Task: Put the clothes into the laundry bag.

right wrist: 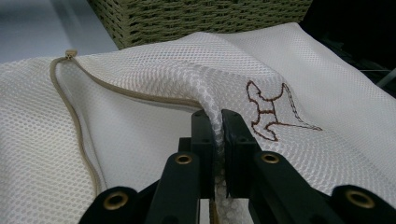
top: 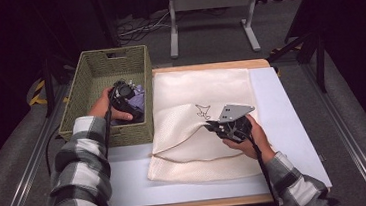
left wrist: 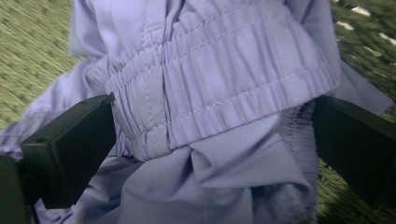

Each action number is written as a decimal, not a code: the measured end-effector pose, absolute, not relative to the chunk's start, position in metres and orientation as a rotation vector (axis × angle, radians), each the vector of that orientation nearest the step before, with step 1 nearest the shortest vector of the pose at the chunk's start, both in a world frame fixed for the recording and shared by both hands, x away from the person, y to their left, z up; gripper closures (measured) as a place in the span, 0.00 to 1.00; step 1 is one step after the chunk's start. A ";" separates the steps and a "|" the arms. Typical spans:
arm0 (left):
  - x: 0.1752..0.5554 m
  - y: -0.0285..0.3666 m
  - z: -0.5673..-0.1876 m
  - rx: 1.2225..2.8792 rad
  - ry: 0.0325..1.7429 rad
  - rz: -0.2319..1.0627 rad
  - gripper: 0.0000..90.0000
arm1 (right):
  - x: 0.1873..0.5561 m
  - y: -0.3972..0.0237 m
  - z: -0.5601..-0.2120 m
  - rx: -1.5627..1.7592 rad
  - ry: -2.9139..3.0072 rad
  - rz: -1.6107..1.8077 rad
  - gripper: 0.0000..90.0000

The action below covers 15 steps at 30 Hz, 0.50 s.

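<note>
A lilac garment (top: 138,103) lies in the green woven basket (top: 98,65) at the table's left. My left gripper (top: 122,94) reaches down into the basket over it. In the left gripper view its jaws stand wide apart, open, on either side of the garment's elastic waistband (left wrist: 224,88). A white mesh laundry bag (top: 195,92) lies flat on the table. My right gripper (top: 214,126) is shut on a fold of the bag's upper layer (right wrist: 218,122), lifting it by the tan zip edge (right wrist: 70,116).
The basket's wall (right wrist: 196,18) stands right against the bag's left side. The bag carries a brown embroidered figure (right wrist: 272,112). The white table top (top: 283,124) shows to the right of and in front of the bag. A metal stand (top: 210,10) is on the floor behind.
</note>
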<state>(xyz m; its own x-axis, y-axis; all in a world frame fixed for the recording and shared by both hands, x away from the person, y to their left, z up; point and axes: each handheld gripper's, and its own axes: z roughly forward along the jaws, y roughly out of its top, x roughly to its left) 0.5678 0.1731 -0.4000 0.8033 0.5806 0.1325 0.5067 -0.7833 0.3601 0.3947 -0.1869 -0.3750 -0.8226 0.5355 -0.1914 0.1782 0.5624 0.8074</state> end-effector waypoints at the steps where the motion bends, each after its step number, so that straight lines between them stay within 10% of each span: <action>1: 0.568 0.173 -0.403 2.713 0.829 0.327 0.06 | 0.395 -0.187 -0.375 0.575 2.383 1.163 0.95; 15: 0.567 0.173 -0.398 2.801 0.827 0.569 0.80 | 0.394 -0.186 -0.377 0.569 2.391 1.156 0.95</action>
<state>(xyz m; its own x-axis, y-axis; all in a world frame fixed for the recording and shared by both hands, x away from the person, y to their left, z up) 0.5672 0.1733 -0.3977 0.7737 0.5514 0.3119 0.4884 -0.8327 0.2609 0.3938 -0.1865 -0.3766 -0.8270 0.5282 -0.1925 0.1772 0.5699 0.8024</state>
